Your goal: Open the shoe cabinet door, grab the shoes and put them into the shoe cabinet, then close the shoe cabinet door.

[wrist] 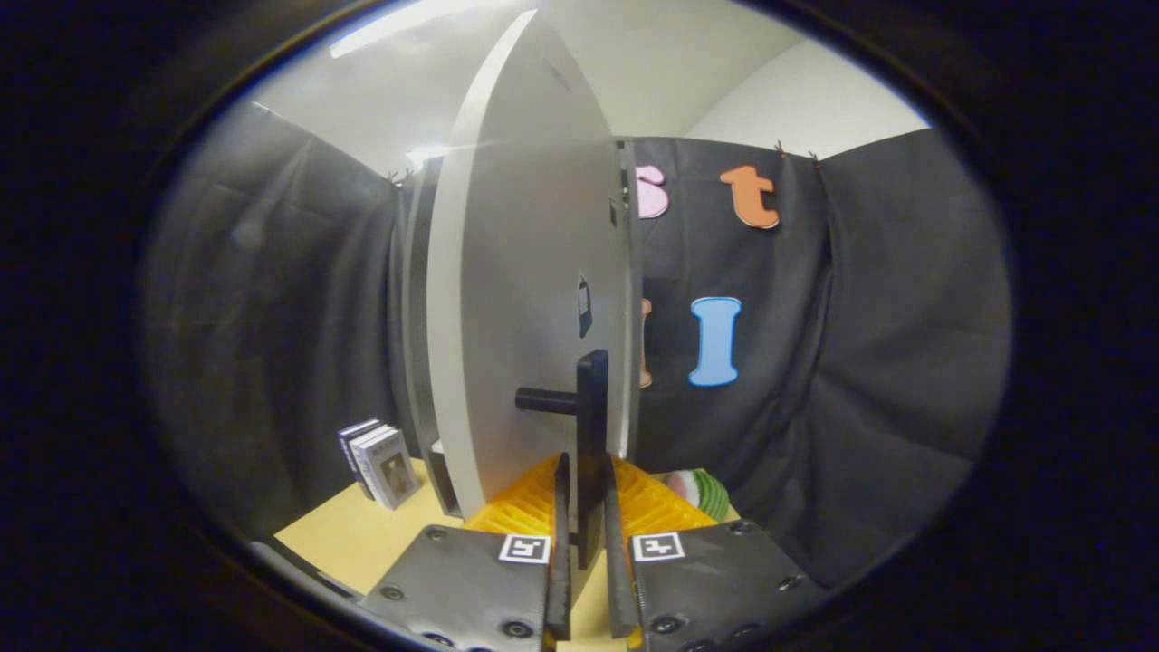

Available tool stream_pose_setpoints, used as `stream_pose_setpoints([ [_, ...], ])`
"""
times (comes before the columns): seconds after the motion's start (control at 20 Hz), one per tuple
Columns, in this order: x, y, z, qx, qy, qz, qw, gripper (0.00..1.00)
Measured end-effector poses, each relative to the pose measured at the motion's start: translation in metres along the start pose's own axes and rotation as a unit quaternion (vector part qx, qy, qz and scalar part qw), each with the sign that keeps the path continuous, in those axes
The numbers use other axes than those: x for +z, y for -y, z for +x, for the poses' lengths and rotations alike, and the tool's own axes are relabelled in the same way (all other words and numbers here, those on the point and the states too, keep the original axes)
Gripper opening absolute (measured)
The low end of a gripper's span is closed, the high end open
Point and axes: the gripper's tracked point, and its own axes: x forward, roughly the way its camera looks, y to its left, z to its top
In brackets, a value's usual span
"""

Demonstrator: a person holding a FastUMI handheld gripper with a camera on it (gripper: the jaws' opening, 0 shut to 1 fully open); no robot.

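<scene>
I'm pinching the black handle (592, 426) with the gripper (587, 543); both fingers are pressing on its upright bar, low in the frame's centre. The handle is sitting on the grey door (530, 299), which is standing edge-on and filling the middle of the frame. Behind the door, the cabinet (415, 308) is showing as a dark edge. A yellow rack (652, 507) is lying under the door on the table (362, 534). Books (380, 462) are standing at lower left.
</scene>
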Motion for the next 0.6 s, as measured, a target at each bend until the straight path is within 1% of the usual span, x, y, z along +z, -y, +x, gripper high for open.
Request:
stream_pose_setpoints([
  [0.3, 0.002, 0.055, -0.001, -0.038, 0.006, 0.006, 0.999, 0.2],
  [0.4, -0.001, 0.064, 0.001, -0.035, 0.003, 0.017, 0.999, 0.2],
  [0.6, 0.001, 0.071, 0.003, -0.029, 0.004, 0.01, 1.0, 0.18],
])
